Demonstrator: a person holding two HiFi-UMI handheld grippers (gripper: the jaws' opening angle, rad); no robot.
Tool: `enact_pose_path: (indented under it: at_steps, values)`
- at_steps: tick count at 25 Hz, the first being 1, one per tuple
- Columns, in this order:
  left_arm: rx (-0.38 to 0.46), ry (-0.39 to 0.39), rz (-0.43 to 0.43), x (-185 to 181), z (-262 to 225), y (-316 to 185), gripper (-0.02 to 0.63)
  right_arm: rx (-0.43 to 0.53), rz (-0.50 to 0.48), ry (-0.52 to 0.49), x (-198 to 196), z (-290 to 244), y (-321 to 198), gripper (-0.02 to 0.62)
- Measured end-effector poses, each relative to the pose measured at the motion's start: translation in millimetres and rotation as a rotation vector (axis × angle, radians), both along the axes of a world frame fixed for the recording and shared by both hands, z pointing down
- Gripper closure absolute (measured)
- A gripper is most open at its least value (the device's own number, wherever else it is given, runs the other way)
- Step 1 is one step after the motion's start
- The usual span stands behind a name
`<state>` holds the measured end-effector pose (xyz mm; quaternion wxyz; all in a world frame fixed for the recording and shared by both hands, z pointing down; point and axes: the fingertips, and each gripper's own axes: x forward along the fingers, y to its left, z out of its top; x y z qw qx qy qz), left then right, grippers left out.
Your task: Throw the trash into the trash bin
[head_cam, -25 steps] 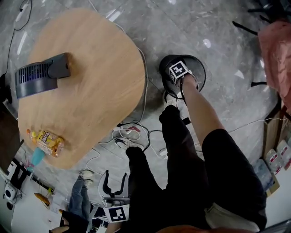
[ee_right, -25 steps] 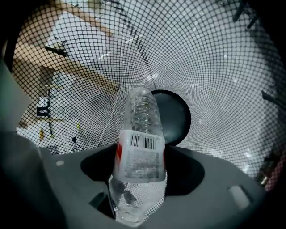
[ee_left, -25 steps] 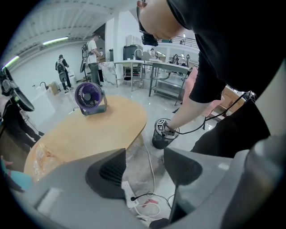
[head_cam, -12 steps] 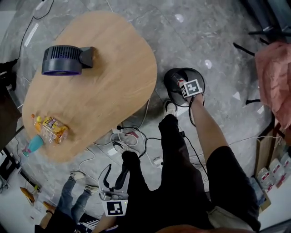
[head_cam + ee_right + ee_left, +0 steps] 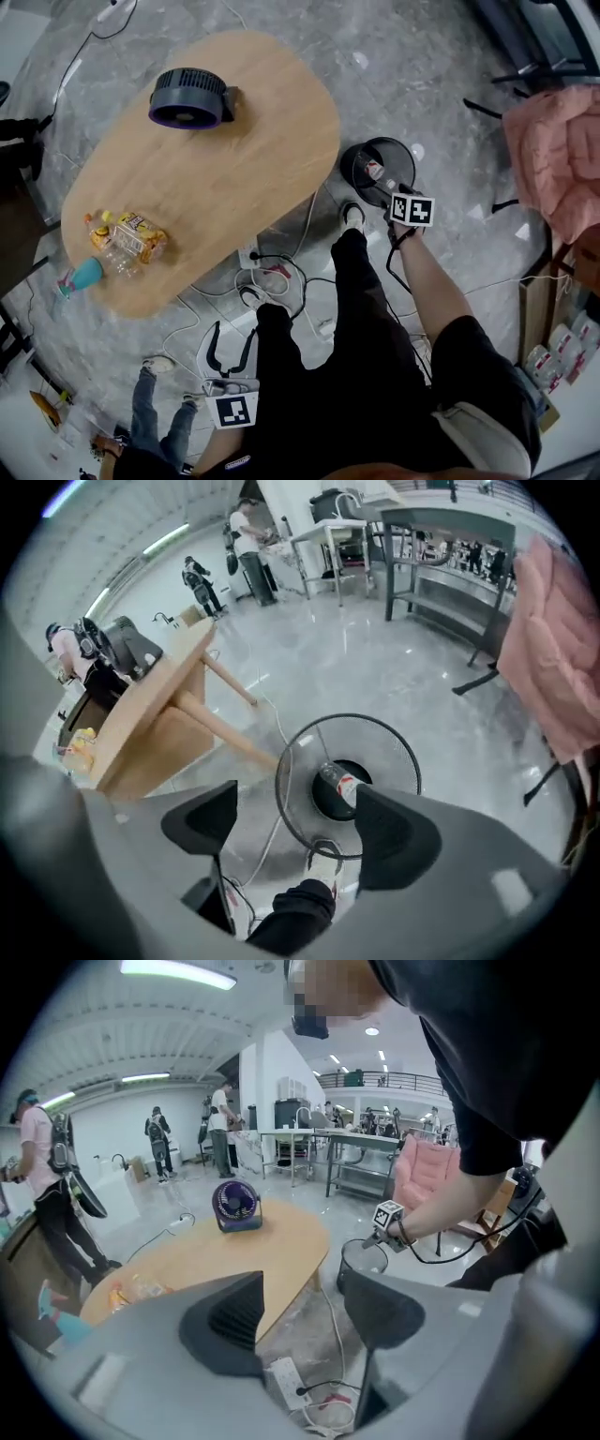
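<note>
The right claw [image 5: 295,825] is hovering over the trash bin [image 5: 398,761]. Its jaws have just been opening and are standing spread, pinching nothing. A bottle [image 5: 339,782] is lying at the bin's bottom. The left claw [image 5: 300,1312] is hanging spread and empty near the counter [image 5: 234,159], where what looks like crumpled plastic trash [image 5: 127,244] is lying.

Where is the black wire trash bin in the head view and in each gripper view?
Head view: trash bin right of centre, upper half.
Left gripper view: trash bin just right of centre, above the right jaw.
Right gripper view: trash bin at centre, seen from above.
Shared landmark: wooden table, left of the trash bin in every view.
</note>
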<state>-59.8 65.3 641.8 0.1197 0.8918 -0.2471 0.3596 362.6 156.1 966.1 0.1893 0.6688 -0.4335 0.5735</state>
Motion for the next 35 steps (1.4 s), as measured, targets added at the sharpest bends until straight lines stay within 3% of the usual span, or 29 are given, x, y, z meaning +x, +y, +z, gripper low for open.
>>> enact_pose_path:
  at_steps: [4, 8, 10, 14, 18, 23, 29, 35]
  values:
    - [0.044, -0.025, -0.033, -38, -9, -11, 0.337, 0.11, -0.075, 0.056, -41, -69, -17, 0.172]
    - [0.099, -0.001, -0.181, -73, -16, -38, 0.337, 0.281, -0.271, 0.101, -111, -159, -59, 0.172]
    - [0.136, 0.02, -0.248, -87, -22, -52, 0.337, 0.376, -0.341, 0.094, -147, -205, -81, 0.176]
    - [0.213, 0.076, -0.304, -114, -40, -71, 0.337, 0.552, -0.453, 0.041, -235, -294, -108, 0.181]
    - [0.269, 0.112, -0.389, -144, -59, -76, 0.337, 0.728, -0.639, 0.01, -323, -371, -133, 0.189]
    - [0.273, 0.167, -0.483, -186, -92, -83, 0.336, 0.842, -0.791, 0.009, -403, -433, -139, 0.19]
    - [0.31, 0.179, -0.523, -225, -143, -93, 0.336, 0.921, -0.843, 0.013, -435, -503, -148, 0.195]
    - [0.424, 0.157, -0.558, -217, -209, -104, 0.337, 1.027, -0.885, 0.01, -418, -561, -165, 0.206]
